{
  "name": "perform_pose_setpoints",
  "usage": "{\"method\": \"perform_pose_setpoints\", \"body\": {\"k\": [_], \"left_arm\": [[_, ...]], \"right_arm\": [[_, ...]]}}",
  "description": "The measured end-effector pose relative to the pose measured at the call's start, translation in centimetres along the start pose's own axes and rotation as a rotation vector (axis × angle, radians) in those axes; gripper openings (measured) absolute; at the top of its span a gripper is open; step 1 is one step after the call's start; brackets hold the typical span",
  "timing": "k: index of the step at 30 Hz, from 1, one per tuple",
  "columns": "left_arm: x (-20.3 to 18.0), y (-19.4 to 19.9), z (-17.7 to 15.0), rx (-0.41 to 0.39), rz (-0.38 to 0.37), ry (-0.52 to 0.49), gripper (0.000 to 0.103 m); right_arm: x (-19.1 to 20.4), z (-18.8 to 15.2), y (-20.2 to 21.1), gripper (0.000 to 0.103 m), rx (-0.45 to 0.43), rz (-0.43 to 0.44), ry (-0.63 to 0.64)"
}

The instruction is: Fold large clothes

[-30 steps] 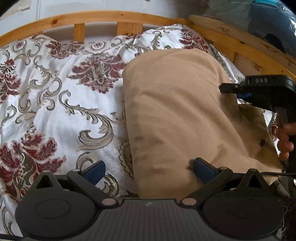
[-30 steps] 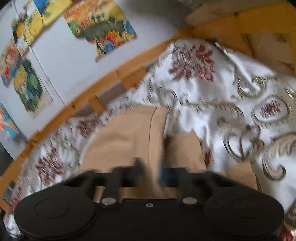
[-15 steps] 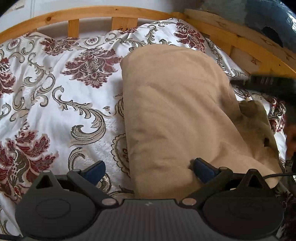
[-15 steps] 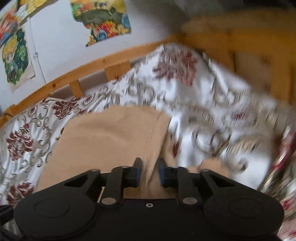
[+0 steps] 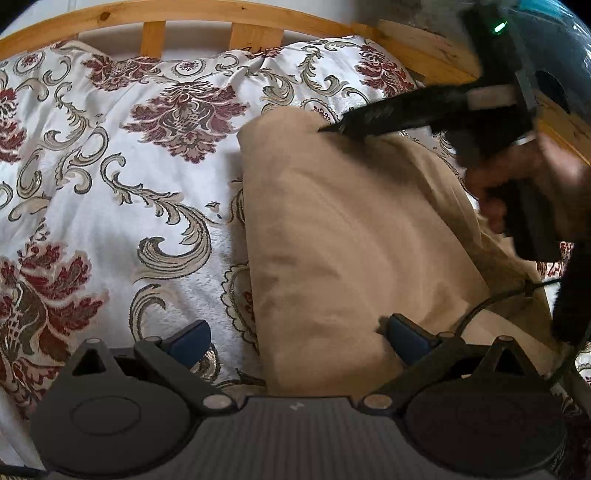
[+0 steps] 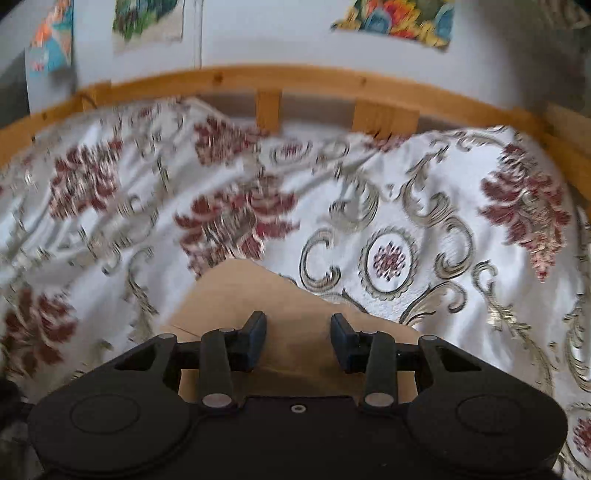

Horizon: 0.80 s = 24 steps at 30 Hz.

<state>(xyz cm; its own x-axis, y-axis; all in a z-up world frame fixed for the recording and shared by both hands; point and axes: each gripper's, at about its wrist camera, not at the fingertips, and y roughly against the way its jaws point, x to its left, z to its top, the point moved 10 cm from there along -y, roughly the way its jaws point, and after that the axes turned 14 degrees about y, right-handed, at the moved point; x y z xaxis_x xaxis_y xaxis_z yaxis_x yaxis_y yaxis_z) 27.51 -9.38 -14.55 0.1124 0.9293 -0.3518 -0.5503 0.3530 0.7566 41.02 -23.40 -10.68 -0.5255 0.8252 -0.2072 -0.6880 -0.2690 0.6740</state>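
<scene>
From the left wrist view, a tan garment (image 5: 354,236) lies folded into a long, thick strip on a white bedspread (image 5: 110,206) patterned with dark red flowers and grey-gold scrolls. The strip runs from the near edge of the picture up toward the wooden bed rail (image 5: 236,14), and its left side forms a straight folded edge. The left gripper (image 5: 297,341) stands with its jaws wide apart, the near end of the garment's left edge lying between them; the left blue pad (image 5: 188,341) rests over the bedspread, while the right blue pad (image 5: 408,341) sits against the cloth, pressing nothing together. At the upper right, a person's hand (image 5: 517,184) holds the right gripper (image 5: 332,129), whose dark tip reaches down to the far end of the garment; it is blurred, so contact there cannot be told. A thin black cable (image 5: 491,299) loops across the cloth at the right.

From the right wrist view, the far corner of the tan garment (image 6: 258,291) shows just beyond and beneath the right gripper (image 6: 298,334). Its jaws are opening, and the two blue pads (image 6: 255,339) stand apart above the cloth with nothing pinched between them. Beyond lies the bedspread (image 6: 424,206), much of it blurred on the left, then the wooden bed rail (image 6: 295,79) and a pale wall with colourful pictures (image 6: 402,16).
</scene>
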Motion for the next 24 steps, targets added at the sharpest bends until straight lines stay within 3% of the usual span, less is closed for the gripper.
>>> {"method": "perform_pose_setpoints", "body": {"k": [3,6,11,16,18,19,24], "left_arm": [[0.1,-0.1,0.1,0.012,-0.009,0.003,0.102],[0.1,-0.2,0.0,0.017,-0.010,0.002,0.102],[0.0,-0.1,-0.1,0.017,0.000,-0.008,0.102],[-0.2,0.2,-0.5,-0.009,0.021,0.006,0.102],[-0.2,0.3,-0.5,-0.014,0.027,0.003,0.102],[-0.3,0.3,-0.4,-0.016,0.029,0.002,0.102],[-0.3,0.3,-0.4,-0.010,0.022,0.005,0.102]], "right_arm": [[-1.1,-0.7,-2.4,0.045,0.046,-0.050,-0.011],[-1.7,-1.6,-4.0,0.045,0.038,-0.013,-0.126],[-1.8,-1.2,-3.1,0.045,0.010,-0.022,-0.146],[-1.0,0.5,1.4,0.055,-0.059,0.000,-0.085],[0.1,1.0,2.7,0.065,-0.079,0.076,-0.071],[0.7,1.2,3.1,0.070,-0.084,0.109,-0.057],[3.1,3.1,2.0,0.074,-0.067,0.160,0.087]]}}
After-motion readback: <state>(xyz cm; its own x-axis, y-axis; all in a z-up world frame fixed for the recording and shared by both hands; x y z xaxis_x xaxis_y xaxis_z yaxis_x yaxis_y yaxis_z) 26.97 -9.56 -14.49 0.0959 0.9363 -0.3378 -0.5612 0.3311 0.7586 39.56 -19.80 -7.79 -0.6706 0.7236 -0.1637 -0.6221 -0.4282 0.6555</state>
